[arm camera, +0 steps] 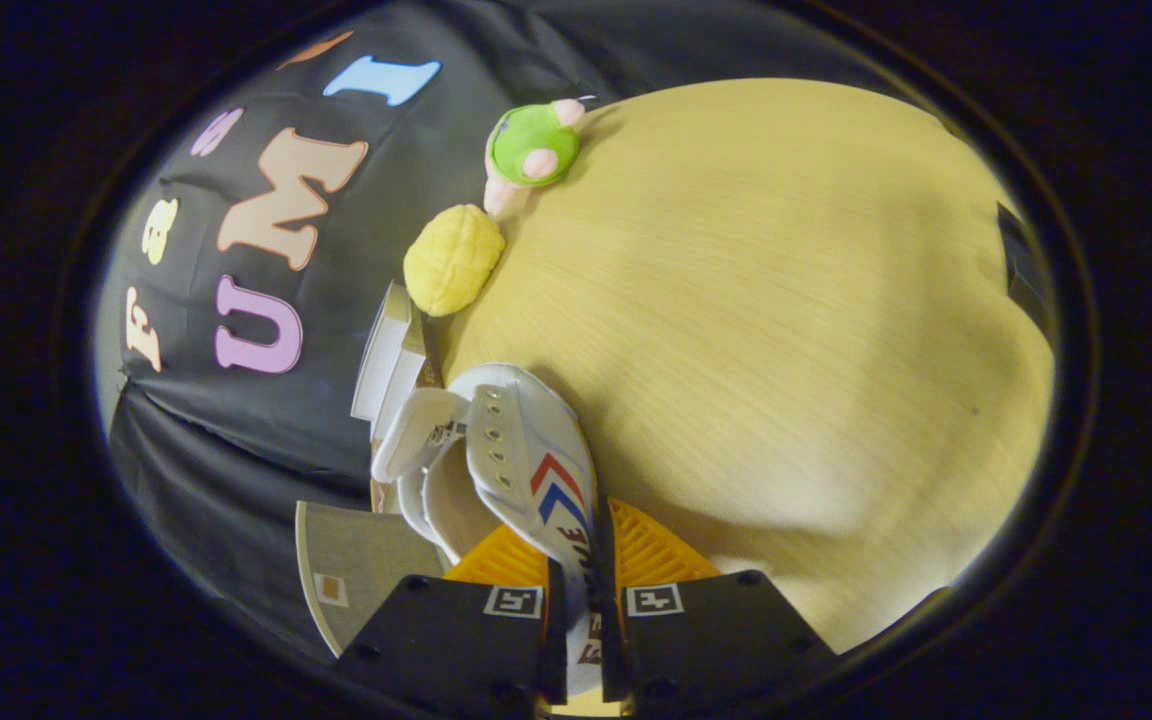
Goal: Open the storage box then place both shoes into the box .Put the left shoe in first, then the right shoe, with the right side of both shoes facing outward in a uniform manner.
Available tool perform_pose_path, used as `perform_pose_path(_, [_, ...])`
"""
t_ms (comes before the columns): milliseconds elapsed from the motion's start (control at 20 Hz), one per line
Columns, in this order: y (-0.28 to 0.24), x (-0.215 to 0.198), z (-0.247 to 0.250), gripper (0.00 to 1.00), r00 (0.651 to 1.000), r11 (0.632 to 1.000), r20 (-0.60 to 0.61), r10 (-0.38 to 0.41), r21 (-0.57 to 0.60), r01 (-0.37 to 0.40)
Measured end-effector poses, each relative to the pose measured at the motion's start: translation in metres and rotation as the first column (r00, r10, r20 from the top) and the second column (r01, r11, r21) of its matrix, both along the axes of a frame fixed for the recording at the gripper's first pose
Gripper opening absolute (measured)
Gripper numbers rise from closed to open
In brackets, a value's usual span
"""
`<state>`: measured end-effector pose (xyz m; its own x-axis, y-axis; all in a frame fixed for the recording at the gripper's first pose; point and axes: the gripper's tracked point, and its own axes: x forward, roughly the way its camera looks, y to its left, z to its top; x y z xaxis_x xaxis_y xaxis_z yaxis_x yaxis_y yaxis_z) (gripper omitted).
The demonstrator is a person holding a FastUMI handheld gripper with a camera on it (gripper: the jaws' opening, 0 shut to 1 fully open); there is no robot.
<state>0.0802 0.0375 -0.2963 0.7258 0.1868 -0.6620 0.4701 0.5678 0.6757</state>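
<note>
I am gripping a white shoe (526,470) by its side wall, with my fingers (584,590) pinched closed on it, one inside the opening and one outside. The shoe is hanging between them and reaching just ahead of them, above the table (786,330), with its red and blue chevrons facing toward the table side. I cannot tell whether this is the left shoe or the right one.

Just beyond the shoe, on the wall side, a white box (391,365) is showing, and I am taking it for the storage box, though its opening is hard to make out. A flat grey panel (361,570) is lying beside my fingers on that same side; it may be the lid, but I cannot say for sure. Farther beyond, a yellow plush toy (453,258) and a green plush toy (534,148) are sitting at the table's edge by the wall.

I am judging this to be the carrying step. The next move is calling for bringing the shoe over the box's opening, keeping its right side facing outward, lowering it in, and only then loosening my fingers.
</note>
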Motion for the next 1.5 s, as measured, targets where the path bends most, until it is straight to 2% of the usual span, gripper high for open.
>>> perform_pose_path(250, [0.049,-0.019,0.027,0.16,0.997,0.989,0.03,0.065,0.129,-0.068])
perform_pose_path(550, [0.12,-0.035,0.079,0.16,0.982,0.968,0.102,0.158,0.179,-0.174])
perform_pose_path(1000, [0.23,-0.064,0.166,0.16,0.911,0.903,0.238,0.337,0.192,-0.384])
perform_pose_path(1300, [0.282,-0.036,0.158,0.16,0.899,0.895,0.167,0.405,0.127,-0.427])
perform_pose_path(1500, [0.286,-0.019,0.132,0.16,0.918,0.914,0.088,0.387,0.098,-0.394])
